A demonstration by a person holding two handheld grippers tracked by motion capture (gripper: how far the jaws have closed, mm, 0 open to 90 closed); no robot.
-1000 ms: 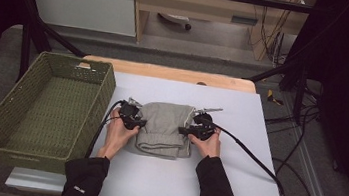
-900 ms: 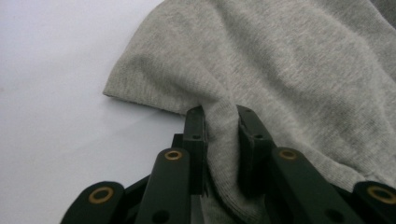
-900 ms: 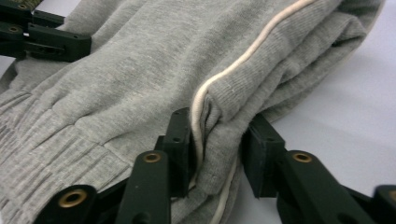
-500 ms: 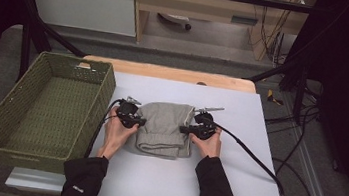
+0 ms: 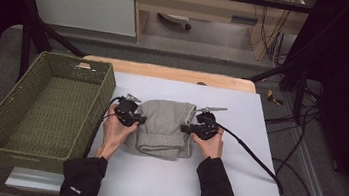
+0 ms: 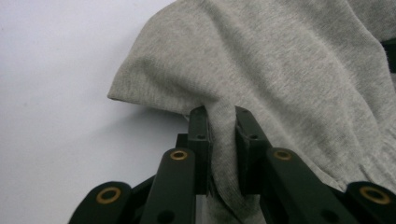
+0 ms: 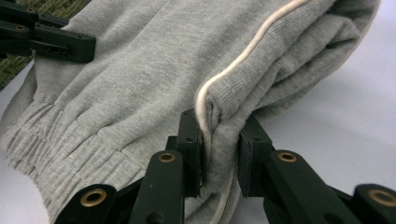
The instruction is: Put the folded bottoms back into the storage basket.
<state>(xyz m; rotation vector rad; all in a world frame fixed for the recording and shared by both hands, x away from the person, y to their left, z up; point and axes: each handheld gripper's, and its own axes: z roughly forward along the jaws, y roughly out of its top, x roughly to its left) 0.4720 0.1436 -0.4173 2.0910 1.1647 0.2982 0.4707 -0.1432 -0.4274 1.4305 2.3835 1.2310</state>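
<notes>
Grey folded clothes (image 5: 164,127) lay mid desk (image 5: 252,188), nearer left edge, beside basket (image 5: 40,107). Left gripper (image 6: 219,133) pinched left side, right gripper (image 7: 219,140) pinched right side (both clamped tight). Risk: thin pinch could slip on lift, fold could flop open.

Even overhead light, dark surroundings; close views soft, slightly grainy.

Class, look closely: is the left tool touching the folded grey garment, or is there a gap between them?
Touching. In the left gripper view, the left tool has both jaws pressed against a pinched fold of the grey garment.
</notes>
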